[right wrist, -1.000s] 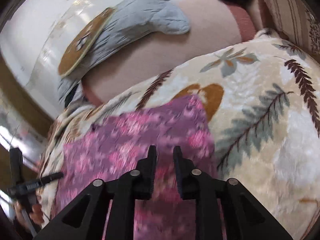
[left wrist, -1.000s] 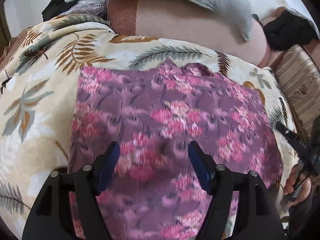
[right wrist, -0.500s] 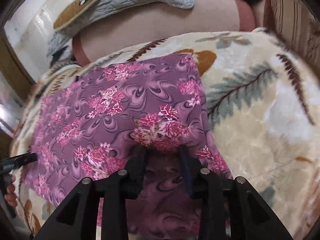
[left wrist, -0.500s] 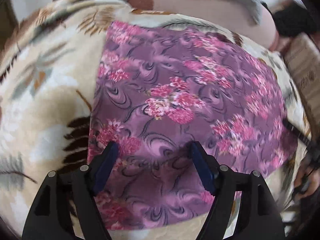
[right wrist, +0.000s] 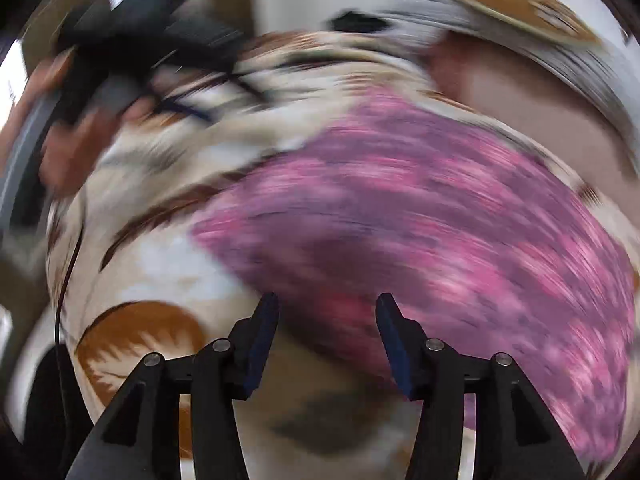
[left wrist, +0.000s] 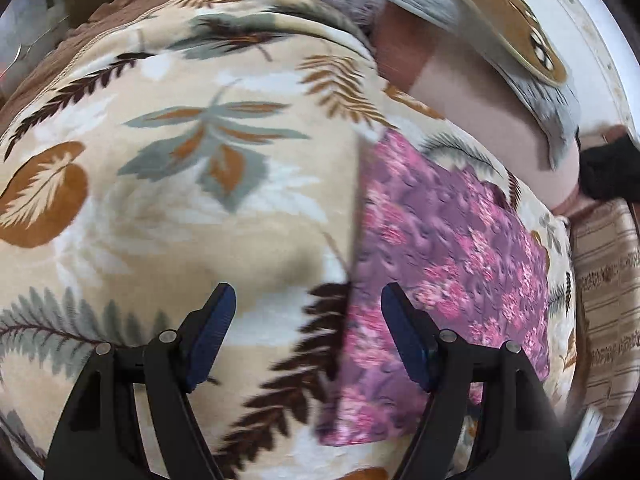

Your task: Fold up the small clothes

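A purple cloth with pink flowers [left wrist: 448,248] lies flat as a folded rectangle on a cream blanket with a leaf print [left wrist: 168,184]. In the left wrist view my left gripper [left wrist: 308,312] is open and empty, above the blanket at the cloth's left edge. The right wrist view is badly blurred; the cloth [right wrist: 420,216] fills its right half. My right gripper [right wrist: 327,312] is open and empty above the cloth's near left edge. The left gripper and the hand holding it show at that view's upper left [right wrist: 120,60].
A grey quilted cushion [left wrist: 460,12] lies on a pink-beige pillow [left wrist: 492,120] at the back. A black item [left wrist: 612,172] and a striped beige fabric [left wrist: 604,288] are at the right. A brown blanket edge [left wrist: 60,52] is at the far left.
The right gripper has opened and let go of the cloth. Both grippers have swung to the left, so the cloth now sits to the right in both views.
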`<action>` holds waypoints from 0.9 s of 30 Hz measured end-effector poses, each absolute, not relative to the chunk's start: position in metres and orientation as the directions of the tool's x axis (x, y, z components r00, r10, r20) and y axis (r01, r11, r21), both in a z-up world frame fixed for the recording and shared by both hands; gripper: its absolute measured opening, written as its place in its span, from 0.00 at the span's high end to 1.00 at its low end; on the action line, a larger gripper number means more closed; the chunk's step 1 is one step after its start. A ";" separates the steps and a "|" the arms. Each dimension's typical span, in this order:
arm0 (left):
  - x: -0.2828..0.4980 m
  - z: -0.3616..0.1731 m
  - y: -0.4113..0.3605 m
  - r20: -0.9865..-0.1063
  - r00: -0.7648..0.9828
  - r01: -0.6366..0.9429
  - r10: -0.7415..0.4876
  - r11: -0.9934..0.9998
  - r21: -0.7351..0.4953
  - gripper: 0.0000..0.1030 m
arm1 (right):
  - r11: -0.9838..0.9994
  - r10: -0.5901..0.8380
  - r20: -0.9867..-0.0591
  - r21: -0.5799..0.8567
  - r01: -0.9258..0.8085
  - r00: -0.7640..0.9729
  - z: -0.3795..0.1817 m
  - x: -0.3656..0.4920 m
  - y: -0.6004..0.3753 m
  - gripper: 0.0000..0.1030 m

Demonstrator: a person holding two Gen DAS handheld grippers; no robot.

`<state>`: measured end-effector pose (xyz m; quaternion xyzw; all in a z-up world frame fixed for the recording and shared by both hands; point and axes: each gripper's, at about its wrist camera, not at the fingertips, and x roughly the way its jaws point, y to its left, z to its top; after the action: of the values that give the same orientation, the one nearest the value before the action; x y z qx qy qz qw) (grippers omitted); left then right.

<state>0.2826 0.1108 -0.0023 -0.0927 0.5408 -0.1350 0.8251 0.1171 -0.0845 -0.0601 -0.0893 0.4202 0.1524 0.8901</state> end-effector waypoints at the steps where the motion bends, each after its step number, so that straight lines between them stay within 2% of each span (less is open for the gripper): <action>1: 0.284 -0.004 0.114 -0.869 0.377 0.118 -0.321 0.947 -0.299 0.27 | 0.918 0.185 -0.779 -0.081 -0.388 0.599 -0.065 0.119 -0.062 0.47; 4: 0.287 -0.008 0.126 -0.873 0.364 0.114 -0.324 0.946 -0.304 0.27 | 0.862 0.116 -0.761 -0.242 -0.445 0.638 -0.076 0.119 -0.020 0.38; 5: 0.288 -0.010 0.129 -0.874 0.362 0.115 -0.323 0.946 -0.302 0.27 | 0.846 0.100 -0.754 -0.279 -0.455 0.649 -0.079 0.118 -0.012 0.37; 7: 0.289 -0.011 0.133 -0.875 0.361 0.117 -0.322 0.947 -0.300 0.27 | 0.807 0.046 -0.711 -0.387 -0.446 0.702 -0.086 0.120 0.004 0.32; 11: 0.294 -0.010 0.134 -0.874 0.343 0.108 -0.345 0.939 -0.328 0.27 | 0.823 -0.042 -0.663 -0.447 -0.350 0.747 -0.088 0.142 0.012 0.33; 12: 0.296 -0.010 0.133 -0.872 0.336 0.103 -0.356 0.934 -0.342 0.27 | 0.835 -0.067 -0.652 -0.451 -0.316 0.755 -0.088 0.148 0.010 0.44; 13: 0.299 -0.009 0.131 -0.867 0.329 0.094 -0.374 0.927 -0.364 0.27 | 0.847 -0.105 -0.651 -0.455 -0.275 0.752 -0.091 0.156 0.005 0.72; 15: 0.306 -0.008 0.128 -0.851 0.316 0.065 -0.420 0.904 -0.422 0.27 | 0.876 -0.120 -0.669 -0.419 -0.238 0.734 -0.091 0.165 -0.005 0.93; 18: 0.321 -0.005 0.115 -0.819 0.291 0.030 -0.495 0.860 -0.510 0.27 | 0.915 -0.116 -0.604 -0.374 -0.151 0.788 -0.074 0.156 -0.023 0.95; 22: 0.338 -0.005 0.085 -0.804 0.247 0.033 -0.541 0.834 -0.551 0.27 | 0.936 -0.100 -0.528 -0.338 -0.101 0.843 -0.052 0.134 -0.036 0.95; 27: 0.347 -0.019 0.037 -0.830 0.166 0.060 -0.532 0.846 -0.530 0.27 | 0.949 -0.090 -0.511 -0.303 -0.082 0.855 -0.043 0.125 -0.050 0.95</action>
<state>0.3465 0.0373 -0.0194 -0.1923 0.6137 -0.2003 0.7391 0.1245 -0.0500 -0.0433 -0.1591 0.2692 -0.0021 0.9498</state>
